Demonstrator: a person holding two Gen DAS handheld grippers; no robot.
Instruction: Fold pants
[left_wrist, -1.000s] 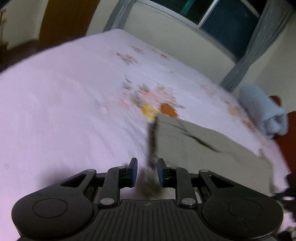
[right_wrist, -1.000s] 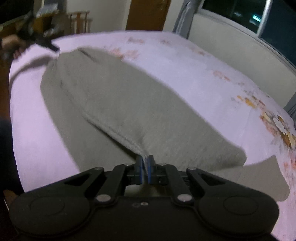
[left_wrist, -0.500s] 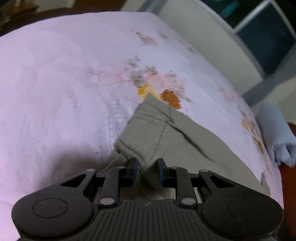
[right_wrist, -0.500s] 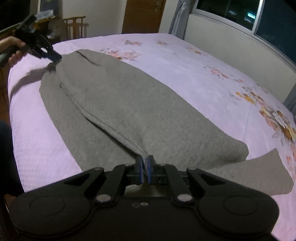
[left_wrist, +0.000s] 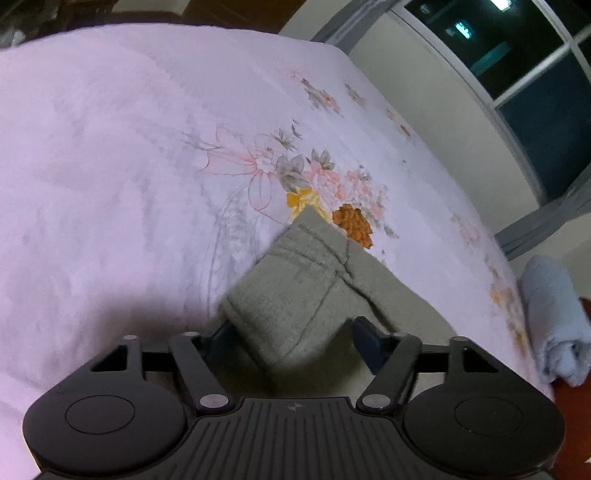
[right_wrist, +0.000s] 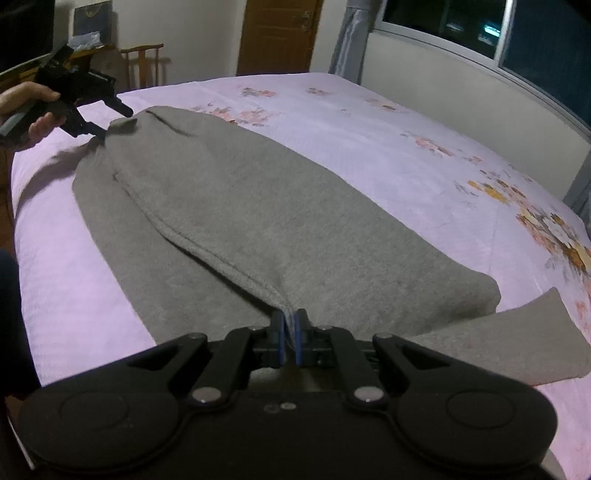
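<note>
Two grey pants (right_wrist: 258, 206) legs lie stacked; right claw (right_wrist: 290, 334) pinches them, left claw (left_wrist: 291, 332) just parted.

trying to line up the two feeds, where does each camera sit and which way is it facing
Left wrist: on the left gripper, angled down at the waistband corner of the grey fleece pants on the pink floral bedsheet; jaws have just been opening, cloth between them.
Right wrist: on the right gripper, shut on the pants' edge, facing along them toward the wooden door; the person's hand shows.
Shared: pants, bedsheet, left gripper.
</note>
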